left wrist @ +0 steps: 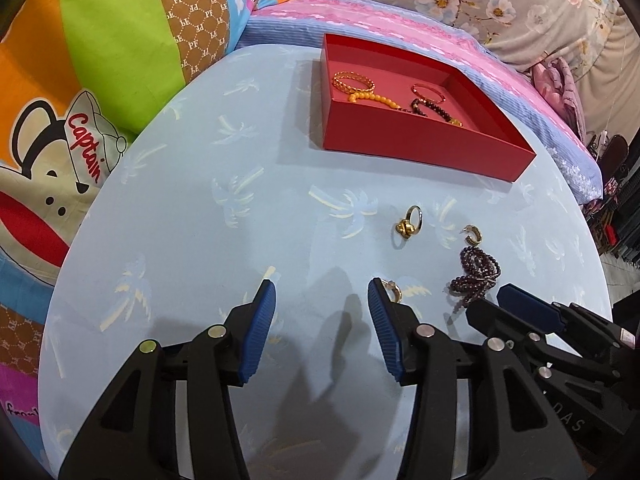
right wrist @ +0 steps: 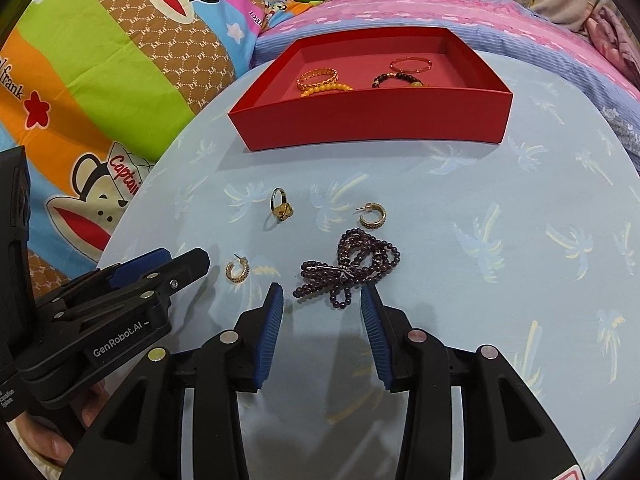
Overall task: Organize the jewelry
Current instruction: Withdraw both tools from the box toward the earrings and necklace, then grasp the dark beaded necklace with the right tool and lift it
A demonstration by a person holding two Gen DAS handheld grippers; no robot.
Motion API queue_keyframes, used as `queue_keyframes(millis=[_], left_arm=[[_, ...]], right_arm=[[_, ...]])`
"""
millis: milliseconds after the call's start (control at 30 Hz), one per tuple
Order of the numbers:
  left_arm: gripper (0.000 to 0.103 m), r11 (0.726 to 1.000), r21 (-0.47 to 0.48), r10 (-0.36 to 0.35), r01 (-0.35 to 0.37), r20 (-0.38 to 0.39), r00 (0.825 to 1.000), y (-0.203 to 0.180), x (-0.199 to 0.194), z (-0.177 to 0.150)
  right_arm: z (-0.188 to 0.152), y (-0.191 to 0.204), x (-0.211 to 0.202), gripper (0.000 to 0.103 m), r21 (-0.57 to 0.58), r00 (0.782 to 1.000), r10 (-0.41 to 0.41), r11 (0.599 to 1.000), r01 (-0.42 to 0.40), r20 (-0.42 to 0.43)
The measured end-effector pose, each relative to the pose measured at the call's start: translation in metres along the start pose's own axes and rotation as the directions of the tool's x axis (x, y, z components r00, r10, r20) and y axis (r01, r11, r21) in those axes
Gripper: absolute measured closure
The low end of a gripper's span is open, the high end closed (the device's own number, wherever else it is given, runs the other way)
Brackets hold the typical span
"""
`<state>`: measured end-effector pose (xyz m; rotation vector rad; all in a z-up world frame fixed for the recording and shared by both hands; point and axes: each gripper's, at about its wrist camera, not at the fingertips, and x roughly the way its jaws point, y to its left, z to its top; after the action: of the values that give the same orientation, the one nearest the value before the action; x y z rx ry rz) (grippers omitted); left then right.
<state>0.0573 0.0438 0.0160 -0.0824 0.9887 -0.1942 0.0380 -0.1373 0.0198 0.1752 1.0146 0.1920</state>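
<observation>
Round table covered in pale blue cloth with a palm-tree print (right wrist: 500, 208); bedding with cartoon monkey print (right wrist: 120, 60) lies behind it to the left, pink and blue striped bedcover (left wrist: 400, 12) beyond. Open shallow red cardboard box (right wrist: 372, 126) sits at the far side of the table; inside it: gold chain-link bangle (right wrist: 318, 78), orange bead bracelet (right wrist: 326, 89) touching that bangle, dark bead bracelet (right wrist: 394, 79), thin rose-gold bangle (right wrist: 411, 65). Loose on the cloth, well apart from the box: gold ring with a knot-shaped top (right wrist: 282, 205), gold hoop earring with a post (right wrist: 374, 215), second gold hoop earring (right wrist: 237, 270), and a bunched dark purple bead strand (right wrist: 352, 270). Right gripper (right wrist: 322, 300): blue-padded jaws spread wide, empty, tips just short of the bead strand, whose near end lies between the two tips; nothing stands between the jaws and the strand. Left gripper (left wrist: 322, 296): jaws also wide apart, empty; in the left wrist view the second hoop earring (left wrist: 394, 290) lies just beside its right fingertip, partly hidden behind it. The two grippers sit side by side, close together. The ring and first earring lie between the bead strand and the box.
</observation>
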Motion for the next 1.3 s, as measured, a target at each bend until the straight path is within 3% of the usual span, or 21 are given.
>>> queue_keyframes(millis=[367, 800, 1300], left_arm=[[0.057, 1.000, -0.010, -0.004, 0.003, -0.009, 1.000, 0.003, 0.004, 0.002], [0.057, 0.999, 0.001, -0.034, 0.034, -0.013, 0.999, -0.007, 0.006, 0.008], [0.057, 0.993, 0.061, -0.104, 0.105, -0.014, 0.994, -0.046, 0.020, 0.032]], right_arm=[[0.003, -0.010, 0.007, 0.065, 0.057, 0.999, -0.036, 0.998, 0.036, -0.004], [0.003, -0.029, 0.003, 0.099, 0.096, 1.000, -0.024, 0.995, 0.026, -0.012], [0.016, -0.044, -0.026, 0.099, 0.132, 0.997, -0.014, 0.991, 0.005, 0.073]])
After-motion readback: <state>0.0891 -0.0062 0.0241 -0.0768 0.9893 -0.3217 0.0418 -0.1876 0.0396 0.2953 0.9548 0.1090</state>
